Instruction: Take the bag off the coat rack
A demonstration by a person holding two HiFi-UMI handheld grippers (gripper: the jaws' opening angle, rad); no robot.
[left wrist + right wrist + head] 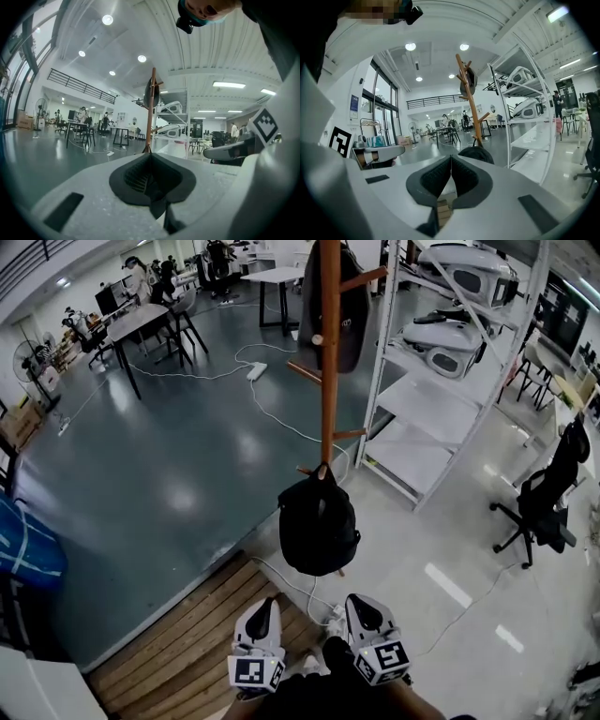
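Left gripper [268, 606] and right gripper [359, 604]: jaws together, empty. Risk: pulling the bag [319, 523] outward instead of upward snags its loop and tips the coat rack [328, 381].

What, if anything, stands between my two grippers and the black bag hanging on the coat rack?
Nothing visible does. The left gripper and right gripper, both shut, face the black bag hanging low on the coat rack, with only open air between. A white cable lies on the floor below.
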